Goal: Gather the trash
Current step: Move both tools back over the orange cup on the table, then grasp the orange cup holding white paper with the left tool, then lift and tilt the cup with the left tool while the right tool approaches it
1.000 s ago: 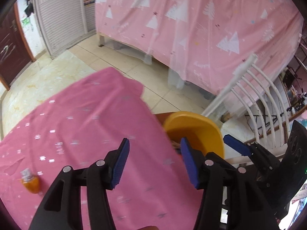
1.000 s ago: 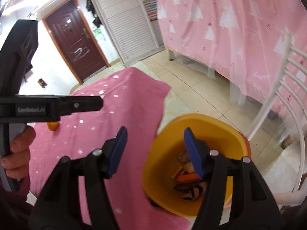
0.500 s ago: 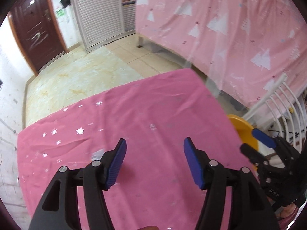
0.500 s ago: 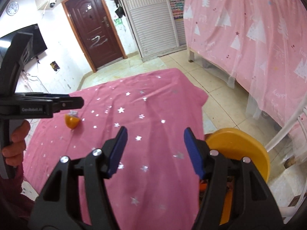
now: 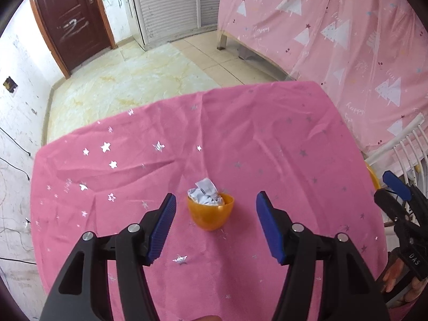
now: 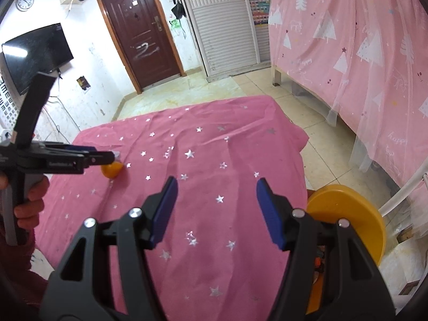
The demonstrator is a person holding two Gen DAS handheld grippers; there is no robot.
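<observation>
A small orange cup with crumpled white paper in it stands on the pink star-print tablecloth. My left gripper is open, its blue pads either side of the cup and just short of it. In the right wrist view the cup sits at the left, partly hidden by the left gripper. My right gripper is open and empty above the cloth. The orange trash bin stands off the table's right edge, with trash inside.
A white slatted chair stands right of the table by the bin. A bed draped in pink tree-print cloth fills the right side. A tiled floor, brown door and wall television lie beyond the table.
Both grippers have swung left, away from the bin and over the table. The left gripper now frames the orange cup. Both stayed open.
</observation>
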